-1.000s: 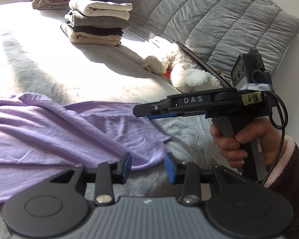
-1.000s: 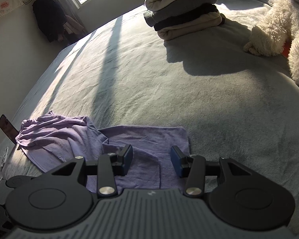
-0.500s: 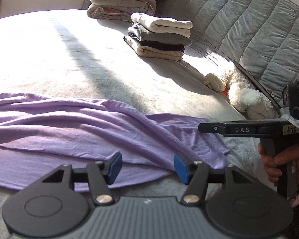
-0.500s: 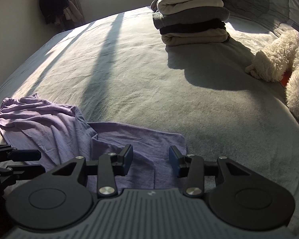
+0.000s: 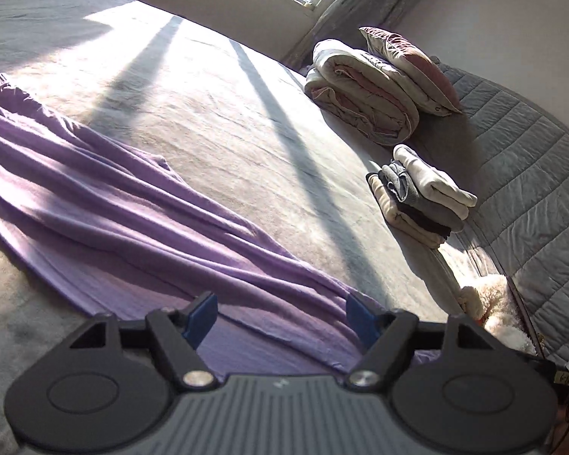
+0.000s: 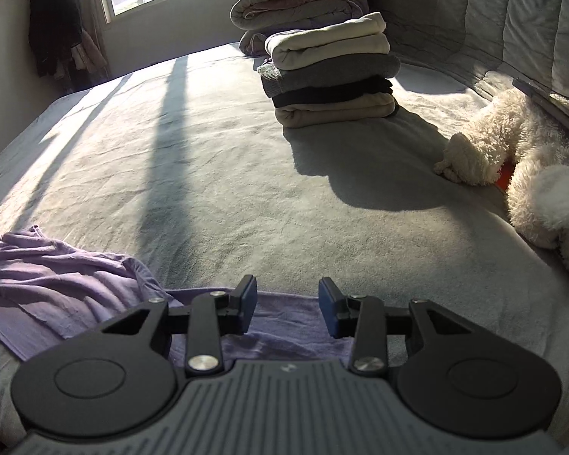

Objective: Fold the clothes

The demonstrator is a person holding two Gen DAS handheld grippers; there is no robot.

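While over the purple garment [image 5: 140, 220], left gripper [image 5: 280, 316] and right gripper [image 6: 287, 305] both agape, empty.

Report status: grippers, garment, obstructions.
Left hand-held gripper open, empty. Right hand-held gripper open, empty. Purple garment unfolded on bed. Nothing obstructing.

A purple garment [image 5: 140, 227] is lying spread out on the grey bed [image 5: 223, 121], stretching in long rumpled ridges from the far left toward the near right, sunlight and shadow falling across it in bands. Seen from the right wrist, its near end [image 6: 284, 322] is lying flat on the bed while the rest is bunching in soft folds to the left. Farther back, a stack [image 6: 330, 72] of folded clothes is sitting in neat layers: cream on top, grey and black beneath, beige at the bottom.
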